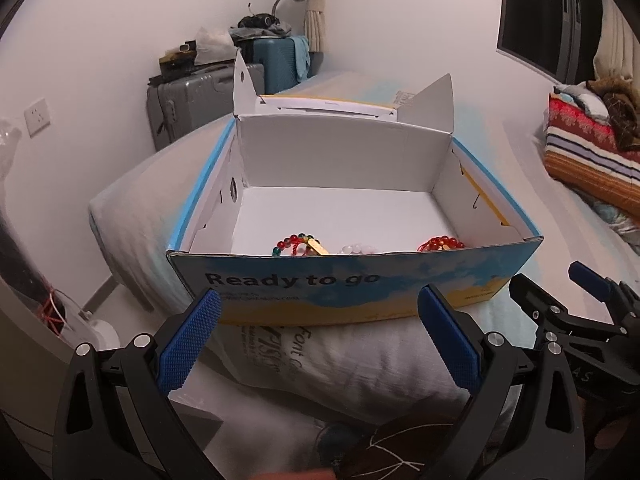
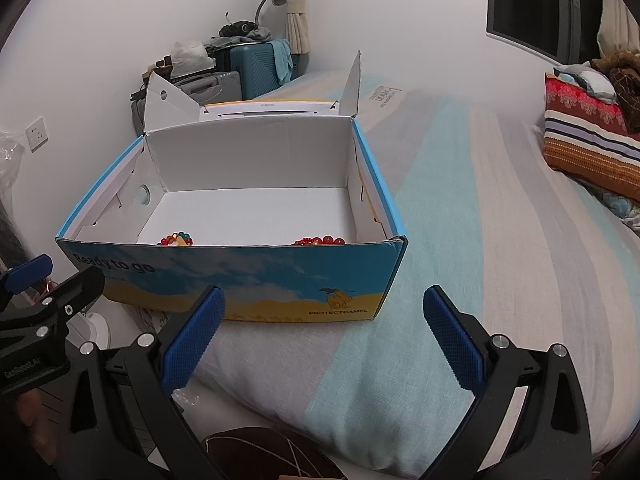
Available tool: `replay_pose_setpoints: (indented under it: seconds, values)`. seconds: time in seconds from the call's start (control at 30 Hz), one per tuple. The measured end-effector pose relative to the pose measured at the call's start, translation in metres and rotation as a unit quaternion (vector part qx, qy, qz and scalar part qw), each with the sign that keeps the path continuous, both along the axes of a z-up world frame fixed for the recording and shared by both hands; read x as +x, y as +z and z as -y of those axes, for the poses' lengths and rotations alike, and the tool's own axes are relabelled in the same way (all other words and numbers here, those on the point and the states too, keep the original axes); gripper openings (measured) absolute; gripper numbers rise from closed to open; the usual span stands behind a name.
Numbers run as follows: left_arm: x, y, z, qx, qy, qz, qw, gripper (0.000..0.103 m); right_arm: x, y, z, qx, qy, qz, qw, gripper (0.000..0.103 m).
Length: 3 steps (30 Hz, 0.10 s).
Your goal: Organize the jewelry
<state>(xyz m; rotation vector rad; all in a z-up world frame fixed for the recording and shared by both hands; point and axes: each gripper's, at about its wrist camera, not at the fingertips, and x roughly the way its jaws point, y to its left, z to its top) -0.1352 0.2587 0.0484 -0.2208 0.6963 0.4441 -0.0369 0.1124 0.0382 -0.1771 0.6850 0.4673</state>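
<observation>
Bedding first: a striped bed cover [image 2: 460, 208] fills the scene, with a pale pillow [image 1: 132, 208] under the near end and a stack of folded blankets [image 2: 588, 140] far off toward two o'clock. Suitcases [image 1: 192, 100] stand against the wall at about eleven o'clock, well apart from the work.

Next in size is the open cardboard box [image 1: 352, 284], printed "Ready to go", resting partly on that pillow with its lid flaps standing up at twelve o'clock. Most of its white floor is bare.

Inside, pressed against the near wall, lie three pieces: a multicoloured bead bracelet [image 1: 298, 243] with a gold tag at the box's seven o'clock corner, a pale white bead bracelet [image 1: 358, 249] just beside it at six o'clock, and a red bead bracelet [image 1: 440, 244] at five o'clock. The front wall hides their lower halves, so whether more jewelry sits below the rim cannot be told.

Smallest, the tools. The left gripper [image 1: 320, 332] hangs just short of the box front, jaws spread wide, nothing between the blue pads. The right gripper [image 2: 324, 328] sits beside it toward three o'clock, equally wide apart and empty.

My judgement: the collecting looks largely done, since no loose jewelry shows on the bed and both tools are unloaded. What may remain is spacing the pieces or folding the lid down.
</observation>
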Motion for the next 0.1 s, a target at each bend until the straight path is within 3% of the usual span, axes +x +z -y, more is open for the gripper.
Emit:
replay_pose_setpoints:
  seconds: [0.1]
  values:
    - [0.0,-0.0007,0.0009,0.004,0.004,-0.003,1.0,0.097,-0.0001,-0.0006,0.0008,0.001,0.0,-0.001,1.0,0.095]
